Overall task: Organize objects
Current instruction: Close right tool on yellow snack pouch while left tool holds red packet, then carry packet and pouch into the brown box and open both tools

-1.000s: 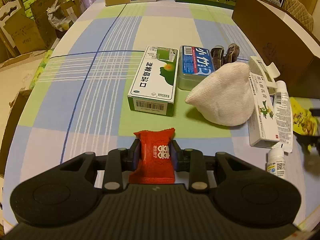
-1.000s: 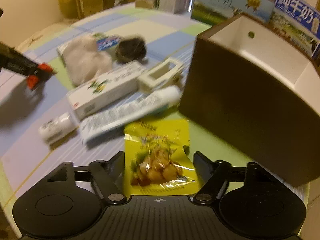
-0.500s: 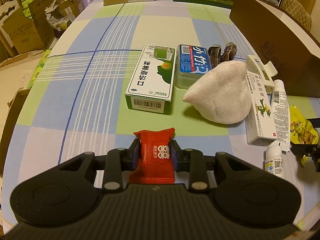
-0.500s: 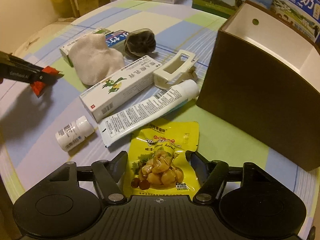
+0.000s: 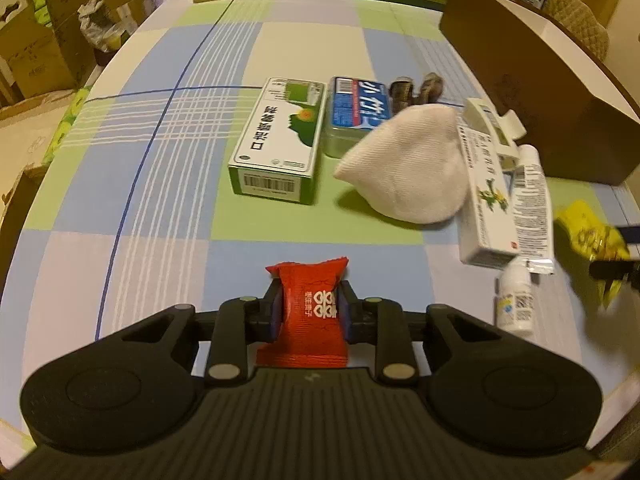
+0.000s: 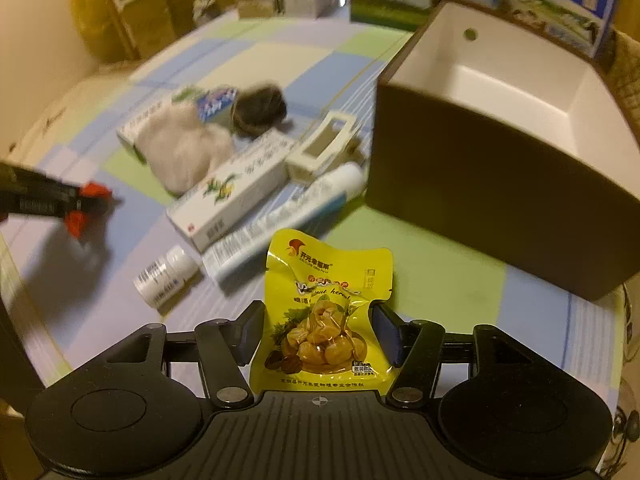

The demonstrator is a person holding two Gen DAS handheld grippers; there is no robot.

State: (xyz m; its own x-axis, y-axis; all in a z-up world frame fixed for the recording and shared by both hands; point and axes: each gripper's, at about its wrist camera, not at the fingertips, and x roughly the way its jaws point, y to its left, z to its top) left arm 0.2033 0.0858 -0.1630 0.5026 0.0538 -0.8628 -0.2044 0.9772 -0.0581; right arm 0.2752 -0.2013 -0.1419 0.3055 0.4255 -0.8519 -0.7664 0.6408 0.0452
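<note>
A red snack packet [image 5: 308, 320] sits upright between the fingers of my left gripper [image 5: 310, 295], which is shut on it above the near part of the checked tablecloth [image 5: 160, 208]. My right gripper [image 6: 318, 314] is shut on a yellow chestnut packet [image 6: 328, 276], crumpled at the sides and held off the cloth. That yellow packet [image 5: 588, 236] shows blurred at the right edge of the left wrist view. A brown box with a white inside [image 6: 500, 92] stands open-topped just ahead and to the right. The left gripper with its red packet [image 6: 86, 200] shows at the left.
A green-and-white carton [image 5: 276, 140], blue tin [image 5: 358, 114], white cloth bundle [image 5: 408, 168], long white carton [image 5: 482, 200], tube [image 5: 532, 208], small white bottle [image 5: 514, 304] and cream clip [image 6: 320, 148] lie mid-table. Milk cartons [image 6: 552, 4] line the far edge.
My right gripper's fingers closed on the yellow packet and raised it from the cloth. The left gripper kept its hold on the red packet and shifted only slightly.
</note>
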